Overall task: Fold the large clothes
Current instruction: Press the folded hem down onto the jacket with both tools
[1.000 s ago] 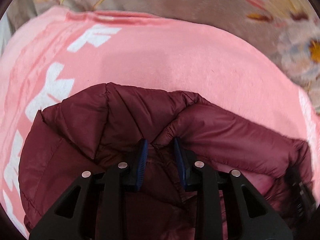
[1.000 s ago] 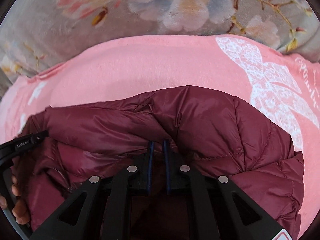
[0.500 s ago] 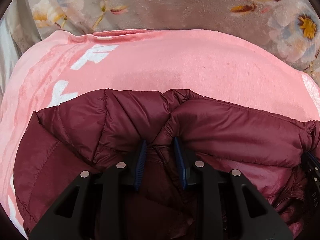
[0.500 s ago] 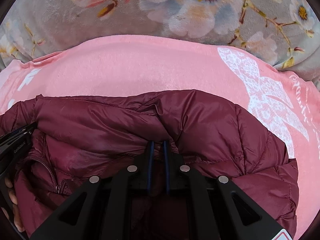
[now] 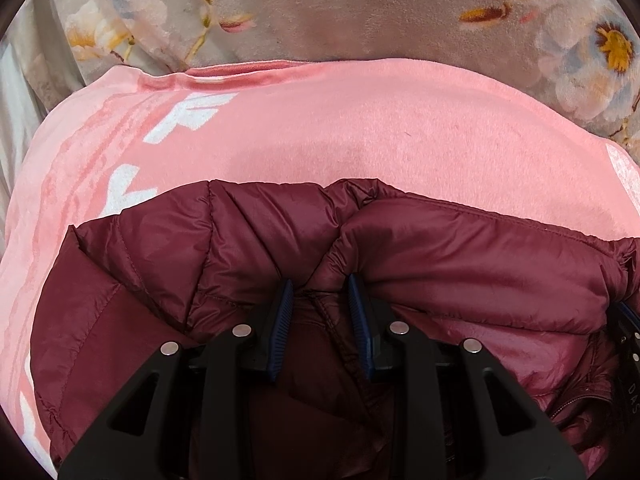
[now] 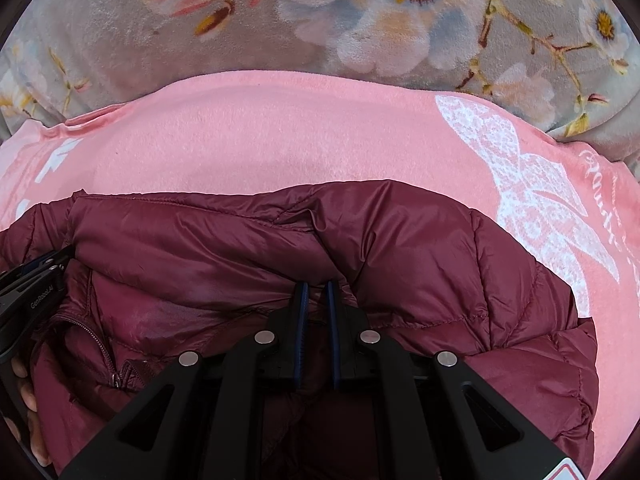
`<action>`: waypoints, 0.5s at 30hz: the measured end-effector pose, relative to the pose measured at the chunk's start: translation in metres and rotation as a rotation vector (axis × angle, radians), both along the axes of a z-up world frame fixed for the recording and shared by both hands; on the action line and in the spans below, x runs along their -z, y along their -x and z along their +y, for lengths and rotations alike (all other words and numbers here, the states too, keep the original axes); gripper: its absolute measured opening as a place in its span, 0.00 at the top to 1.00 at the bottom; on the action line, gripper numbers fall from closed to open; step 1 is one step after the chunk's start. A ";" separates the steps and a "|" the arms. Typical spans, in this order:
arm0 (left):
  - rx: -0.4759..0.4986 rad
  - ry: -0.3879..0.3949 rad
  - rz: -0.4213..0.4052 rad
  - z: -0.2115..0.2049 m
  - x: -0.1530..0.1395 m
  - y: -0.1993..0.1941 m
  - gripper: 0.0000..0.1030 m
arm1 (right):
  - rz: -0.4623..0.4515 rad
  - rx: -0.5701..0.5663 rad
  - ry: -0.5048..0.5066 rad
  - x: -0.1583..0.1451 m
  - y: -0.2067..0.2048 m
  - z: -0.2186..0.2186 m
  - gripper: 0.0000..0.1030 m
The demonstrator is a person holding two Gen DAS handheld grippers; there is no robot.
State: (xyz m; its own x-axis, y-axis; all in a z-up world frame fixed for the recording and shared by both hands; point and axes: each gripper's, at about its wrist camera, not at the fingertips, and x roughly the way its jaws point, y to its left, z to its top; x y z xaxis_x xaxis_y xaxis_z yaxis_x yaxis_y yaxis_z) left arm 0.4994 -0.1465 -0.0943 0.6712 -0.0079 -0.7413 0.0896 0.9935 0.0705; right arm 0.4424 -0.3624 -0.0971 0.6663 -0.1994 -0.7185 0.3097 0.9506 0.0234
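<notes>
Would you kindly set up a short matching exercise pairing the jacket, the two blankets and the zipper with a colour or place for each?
Things:
1. puffer jacket
2. towel blanket
3. floral blanket
4. zipper

Descriptions:
A. grey with flowers, at the back
B. pink with white print
C. maroon, gripped by both grippers
D. low on the left in the right wrist view

Pairs: 1-C, 2-B, 3-A, 4-D

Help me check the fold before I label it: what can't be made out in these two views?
- Lower part of the maroon quilted puffer jacket: left wrist view, hidden behind the left tool.
- White lettering on the pink plush blanket: left view, cut off by the jacket and the edge.
- Jacket zipper's lower end: right wrist view, lost in folds.
</notes>
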 end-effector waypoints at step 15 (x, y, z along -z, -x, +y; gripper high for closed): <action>-0.013 -0.025 -0.007 -0.004 -0.001 -0.001 0.70 | 0.008 0.006 0.042 0.000 -0.002 0.003 0.94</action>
